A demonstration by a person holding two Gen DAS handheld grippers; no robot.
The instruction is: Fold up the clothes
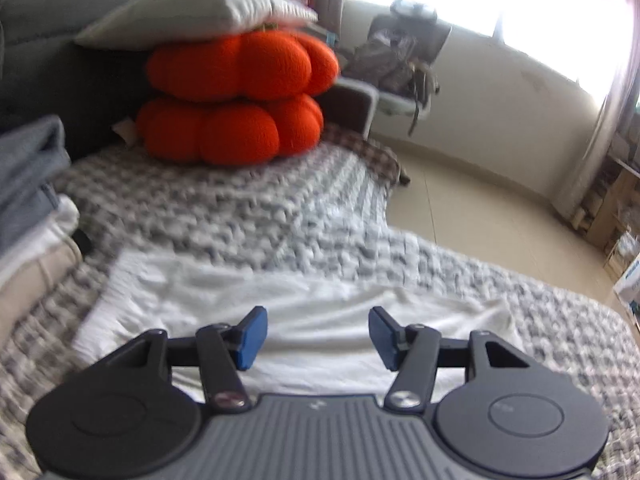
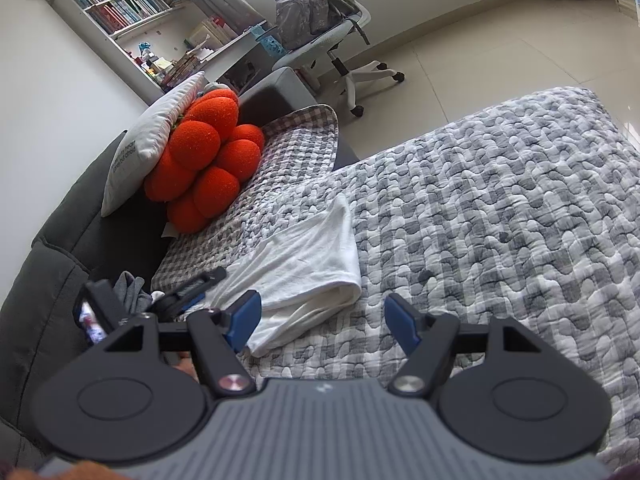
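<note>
white folded garment (image 2: 304, 264), left view blurred, both tongs agape

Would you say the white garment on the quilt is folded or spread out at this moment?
Folded: the white garment lies as a narrow doubled strip with layered edges at its near end, and both open grippers are clear of it.

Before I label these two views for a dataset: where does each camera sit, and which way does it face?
Left wrist: on the left hand-held gripper, low over the white garment, facing the orange cushions; its open fingers show.
Right wrist: on the right hand-held gripper, higher, looking across the quilt toward the office chair; its open fingers show.
Shared: garment, cushions, quilt.
</note>
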